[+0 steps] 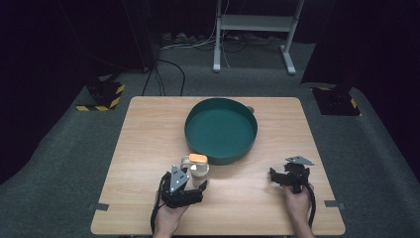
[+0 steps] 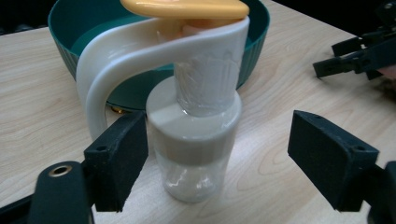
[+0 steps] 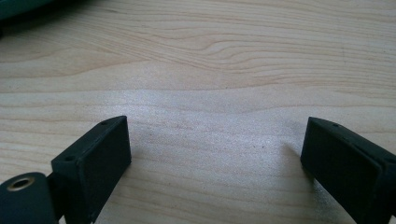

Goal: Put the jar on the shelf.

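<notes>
Broadly, a pale wooden bench point(image 1: 148, 148) carries everything, standing on grey carpet point(image 1: 64, 148) with a white metal frame point(image 1: 255, 29) beyond its far edge. Past the middle of the bench sits a round green bowl point(image 1: 221, 131), upright, with ribbed outer walls seen in the left gripper view point(image 2: 254, 51).

Just in front of the bowl's near left rim stands a small clear bottle point(image 1: 198, 171). In the left gripper view the bottle point(image 2: 196, 154) is upright, with a white collar, a curved white handle point(image 2: 100, 74) arching over to the left, and a flat orange cap point(image 2: 187, 8) on top.

At the near left, a hand holds the left tongs point(image 1: 194, 182), spread wide on either side of the bottle. One pad point(image 2: 119, 165) lies just beside the bottle's left side; the other pad is clearly apart from it.

At the near right, another hand holds the right tongs point(image 1: 279, 177), well apart from the bottle. In their own view they point(image 3: 217, 163) stand wide above bare wood, gripping nothing.
</notes>
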The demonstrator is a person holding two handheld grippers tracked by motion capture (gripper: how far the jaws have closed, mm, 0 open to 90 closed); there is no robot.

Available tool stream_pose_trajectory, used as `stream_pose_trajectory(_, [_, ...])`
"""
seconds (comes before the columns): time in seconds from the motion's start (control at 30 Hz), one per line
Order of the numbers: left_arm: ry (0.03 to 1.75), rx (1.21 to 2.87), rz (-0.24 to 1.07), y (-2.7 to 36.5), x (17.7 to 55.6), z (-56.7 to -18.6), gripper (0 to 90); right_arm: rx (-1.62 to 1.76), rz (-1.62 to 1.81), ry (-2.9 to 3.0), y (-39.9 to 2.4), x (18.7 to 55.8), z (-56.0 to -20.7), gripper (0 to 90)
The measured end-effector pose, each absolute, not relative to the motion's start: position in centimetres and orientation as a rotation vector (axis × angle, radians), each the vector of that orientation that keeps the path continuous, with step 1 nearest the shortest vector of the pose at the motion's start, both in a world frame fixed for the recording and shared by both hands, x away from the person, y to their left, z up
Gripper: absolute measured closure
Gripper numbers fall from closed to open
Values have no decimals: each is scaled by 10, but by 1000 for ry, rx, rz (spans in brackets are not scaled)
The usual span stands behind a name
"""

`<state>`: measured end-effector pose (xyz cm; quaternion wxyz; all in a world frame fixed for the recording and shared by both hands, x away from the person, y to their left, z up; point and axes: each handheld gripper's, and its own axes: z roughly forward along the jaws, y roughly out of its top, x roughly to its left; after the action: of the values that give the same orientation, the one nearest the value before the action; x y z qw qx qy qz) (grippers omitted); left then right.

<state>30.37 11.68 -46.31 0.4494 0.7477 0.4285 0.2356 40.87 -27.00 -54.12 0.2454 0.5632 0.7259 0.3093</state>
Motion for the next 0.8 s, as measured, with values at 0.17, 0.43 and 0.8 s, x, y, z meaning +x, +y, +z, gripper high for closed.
stream_pose_trajectory(0.17, [1074, 1840, 601, 110, 314, -463, 265, 1536, 844, 1981, -270, 409, -541, 79])
stream_pose_trajectory(0.43, [1087, 1816, 638, 105, 326, -463, 335, 1536, 843, 1981, -270, 409, -541, 79])
stream_pose_trajectory(0.8, [1057, 1804, 645, 102, 331, -464, 533, 1536, 844, 1981, -270, 409, -541, 79])
